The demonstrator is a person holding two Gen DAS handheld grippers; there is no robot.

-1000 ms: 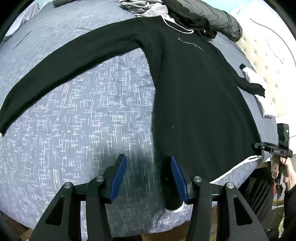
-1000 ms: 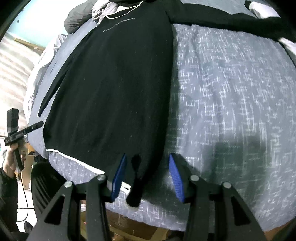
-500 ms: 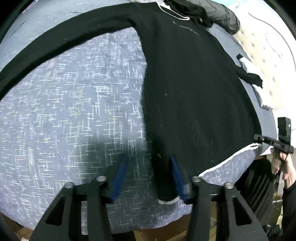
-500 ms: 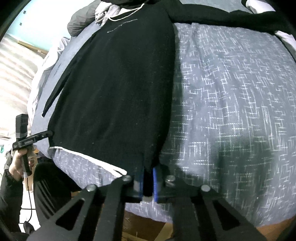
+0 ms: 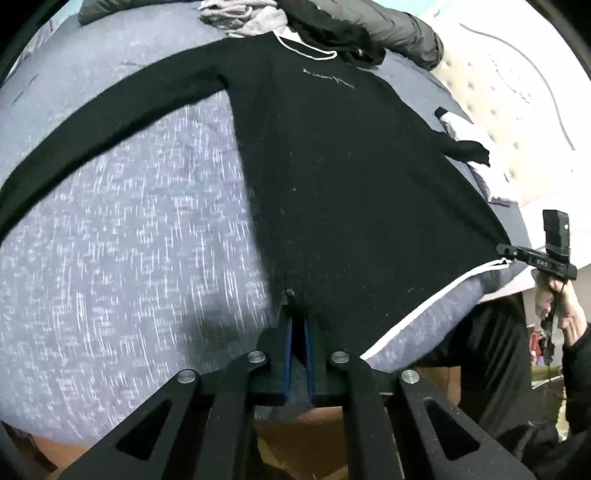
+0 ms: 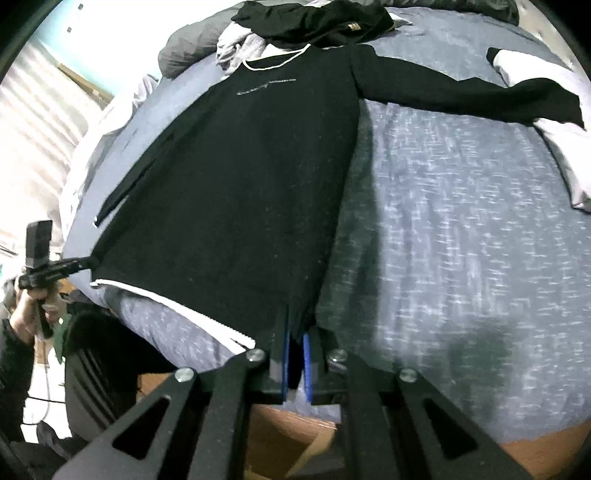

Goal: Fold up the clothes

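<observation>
Left wrist view
Surface: bed (image 5: 110, 258) with a blue-grey flecked cover; a heap of other clothes (image 5: 332, 33) lies at the far end, beyond the collar.
Sweater (image 5: 351, 184): black, spread flat, face up, collar far, white-trimmed hem (image 5: 436, 295) near, at the bed's front edge.
Long axis: runs straight away from the fingers, hem to collar.
Sleeve (image 5: 110, 122): stretched out to the left, well clear of the body.
Left gripper (image 5: 298, 325): fingers pressed together, pinching the near hem corner on the sweater's left edge.
Right gripper (image 5: 517, 254): seen at the other hem corner, touching the cloth.

Right wrist view
Surface: same bed (image 6: 461, 240); a white and black garment (image 6: 546, 122) lies far right, under the cuff.
Sweater (image 6: 240, 184): fans away and leftward from the fingers; its other sleeve (image 6: 461, 92) runs out to the right.
Right gripper (image 6: 294, 334): fingers closed on the hem corner at the sweater's right edge, black cloth between the blue pads.
Left gripper (image 6: 74, 264): at the opposite corner, held by a hand (image 6: 26, 314).

Judgement
Hold: both hem corners are pinched, one per gripper, hem taut between them.
Turning relation: the collar lies straight ahead of both grippers, so a fold would likely carry the hem forward along that axis.
</observation>
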